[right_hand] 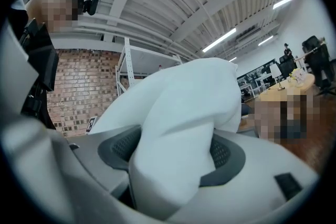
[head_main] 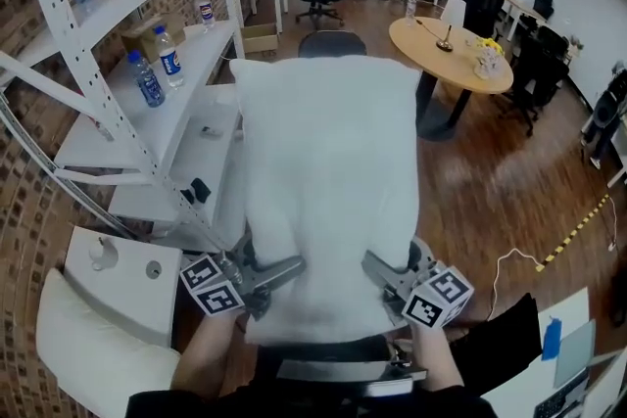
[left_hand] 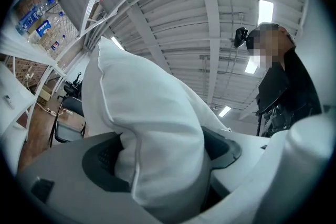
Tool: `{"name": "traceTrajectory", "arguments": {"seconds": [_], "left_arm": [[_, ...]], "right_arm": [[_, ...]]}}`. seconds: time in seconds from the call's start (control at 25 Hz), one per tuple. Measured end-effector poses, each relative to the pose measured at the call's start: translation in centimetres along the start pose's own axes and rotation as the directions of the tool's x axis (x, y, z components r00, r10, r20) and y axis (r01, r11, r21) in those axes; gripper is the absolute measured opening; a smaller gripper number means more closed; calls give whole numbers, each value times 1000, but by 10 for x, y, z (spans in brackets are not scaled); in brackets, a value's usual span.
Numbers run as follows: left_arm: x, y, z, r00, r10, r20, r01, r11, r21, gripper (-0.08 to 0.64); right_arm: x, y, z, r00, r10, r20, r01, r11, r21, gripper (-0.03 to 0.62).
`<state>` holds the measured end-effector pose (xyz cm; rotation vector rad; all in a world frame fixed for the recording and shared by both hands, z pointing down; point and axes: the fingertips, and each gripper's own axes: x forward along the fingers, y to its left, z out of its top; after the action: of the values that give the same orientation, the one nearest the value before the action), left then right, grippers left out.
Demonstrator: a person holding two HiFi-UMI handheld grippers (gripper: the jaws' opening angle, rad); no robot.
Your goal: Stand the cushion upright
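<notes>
Looking steeply down on a brown wooden floor (head_main: 490, 201) running back into an open office; flanked on the left by a tall white shelving rack (head_main: 118, 103) set against a brick wall (head_main: 29, 210). Holding out, mid-view and in front of the person, a big white cushion (head_main: 328, 201); broad face turned toward the head camera; far edge reaching up the picture to a dark office chair (head_main: 331, 42); left side overlapping the rack's lower shelves; gripped only along the near edge, one corner to each side. Passing, beyond on the right, a round wooden bench (head_main: 446, 54) on a dark foot; catching, at lower left, part of a second cushion (head_main: 93, 348), also white.

Pinching the near left corner with the left gripper (head_main: 289, 267); fingers (left_hand: 105, 160) standing partway apart, dark pads pressed into the bunched fabric from both sides, filling bulging up between them. Pinching the near right corner likewise with the right gripper (head_main: 380, 267); its fingers (right_hand: 227, 153) also partway apart, clamped on a thick fold of the same cover. Carrying a marker cube on each: left cube (head_main: 212, 284), right cube (head_main: 438, 299). Showing, smallest of all, blue-labelled water bottles (head_main: 149, 80) upright on the rack's shelves.
</notes>
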<state>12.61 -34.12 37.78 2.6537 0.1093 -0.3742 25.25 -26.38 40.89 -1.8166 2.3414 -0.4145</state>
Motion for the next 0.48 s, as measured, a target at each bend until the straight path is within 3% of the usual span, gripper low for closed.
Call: {"name": "traceTrajectory", "arguments": {"seconds": [0.48], "left_arm": [[9, 59, 18, 1000, 24, 8, -24, 1000, -6, 396]], "right_arm": [[56, -29, 5, 1000, 10, -28, -9, 1000, 20, 348]]}}
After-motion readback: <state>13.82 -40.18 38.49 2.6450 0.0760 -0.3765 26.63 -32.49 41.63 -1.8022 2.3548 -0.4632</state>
